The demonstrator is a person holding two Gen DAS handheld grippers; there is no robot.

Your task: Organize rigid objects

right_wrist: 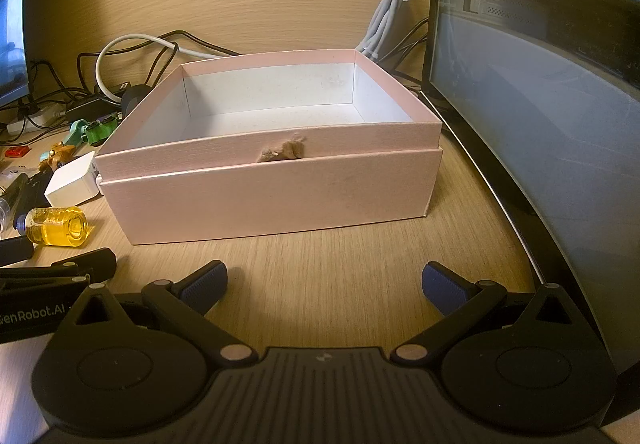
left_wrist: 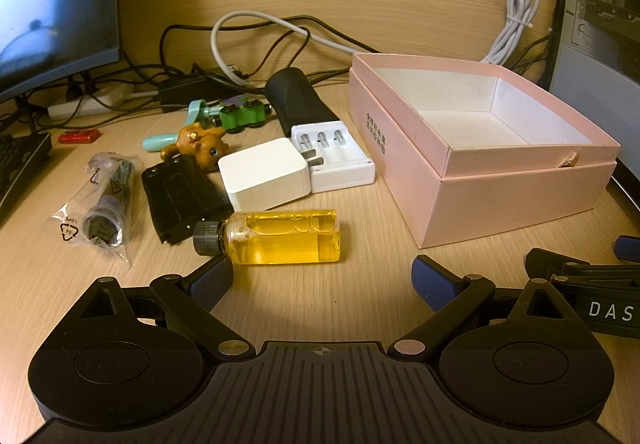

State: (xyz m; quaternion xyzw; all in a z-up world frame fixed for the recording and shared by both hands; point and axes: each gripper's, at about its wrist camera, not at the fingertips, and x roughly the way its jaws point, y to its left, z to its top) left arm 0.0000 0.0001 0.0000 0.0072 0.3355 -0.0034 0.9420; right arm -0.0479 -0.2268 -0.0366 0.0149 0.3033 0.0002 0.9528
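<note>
left gripper (left_wrist: 322,276) spread wide, empty, just short of oil bottle (left_wrist: 280,237), right gripper (right_wrist: 324,284) spread, empty, facing pink box (right_wrist: 272,196)

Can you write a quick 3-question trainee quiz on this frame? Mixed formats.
1. True or false: the pink box already holds an item.
2. Multiple choice: which object lies nearest the left gripper? A) the white charger B) the yellow bottle C) the green toy car
3. Fill in: the yellow bottle lies on its ____.

Key:
1. False; its white interior shows nothing inside.
2. B; its black cap sits just ahead of the left finger.
3. Side, cap pointing left in the left wrist view.
</note>
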